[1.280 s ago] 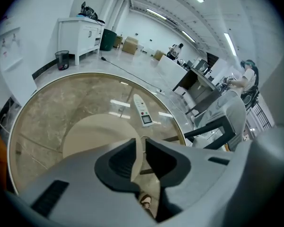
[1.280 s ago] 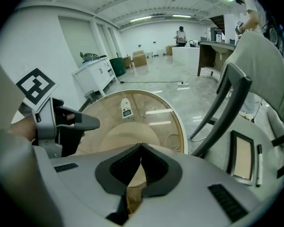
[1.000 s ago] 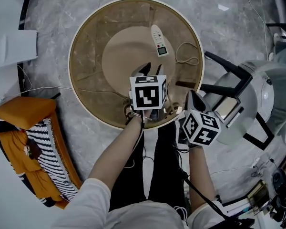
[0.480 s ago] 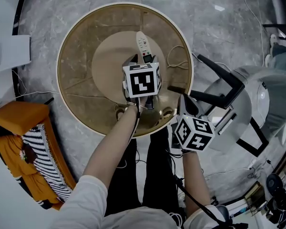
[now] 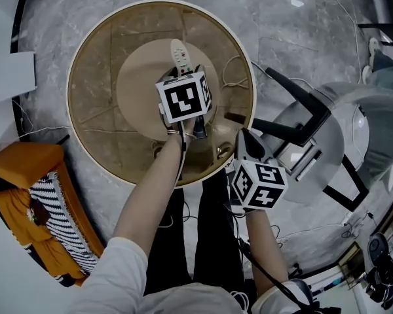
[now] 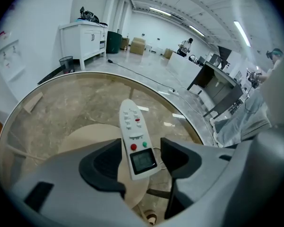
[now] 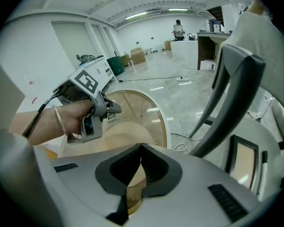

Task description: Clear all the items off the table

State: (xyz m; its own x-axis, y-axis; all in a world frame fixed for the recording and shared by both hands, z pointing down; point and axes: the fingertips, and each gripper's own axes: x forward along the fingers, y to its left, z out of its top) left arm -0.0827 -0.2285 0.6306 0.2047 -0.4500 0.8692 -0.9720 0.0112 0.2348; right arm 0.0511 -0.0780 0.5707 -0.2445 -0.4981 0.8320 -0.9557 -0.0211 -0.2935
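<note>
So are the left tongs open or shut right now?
Open, having just opened wider: the left tongs straddle the white remote control without gripping it.

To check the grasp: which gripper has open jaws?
The left gripper: its jaws, just opened, stand apart on either side of the remote without pressing it. The right gripper has its jaws together, empty.

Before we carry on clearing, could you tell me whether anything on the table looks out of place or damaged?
Nothing stands out: the remote control lies flat and intact on the round glass table, with a loose white cable near it.
</note>
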